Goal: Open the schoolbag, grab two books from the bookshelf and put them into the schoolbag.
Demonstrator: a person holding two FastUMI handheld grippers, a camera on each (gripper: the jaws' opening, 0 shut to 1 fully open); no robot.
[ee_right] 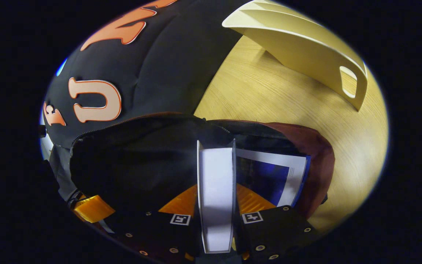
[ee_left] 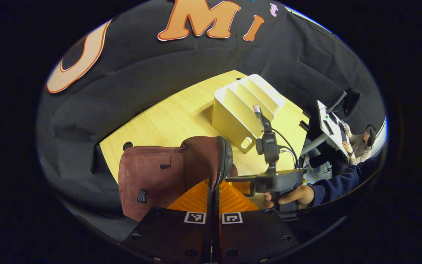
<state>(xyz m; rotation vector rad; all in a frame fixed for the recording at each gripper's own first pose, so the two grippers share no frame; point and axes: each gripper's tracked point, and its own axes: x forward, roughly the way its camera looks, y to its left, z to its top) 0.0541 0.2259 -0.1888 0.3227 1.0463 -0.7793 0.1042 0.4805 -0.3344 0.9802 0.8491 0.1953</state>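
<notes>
A book (ee_right: 215, 190) was gripped by the right gripper (ee_right: 216, 205) inside the open bag (ee_right: 317, 154), beside another book (ee_right: 273, 176). The bag's rim was pinched by the left gripper (ee_left: 214, 194). The shelf (ee_left: 245, 110) stood empty on the table (ee_left: 167, 117), far right. Release seemed next.

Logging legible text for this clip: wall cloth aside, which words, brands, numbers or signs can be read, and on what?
Nothing can be read.
Patch on the schoolbag: print too small to read.
Square markers: black-and-white patterns, no words.
White book: no print visible on its edge.
Blue-covered book inside the schoolbag: no legible print.
</notes>
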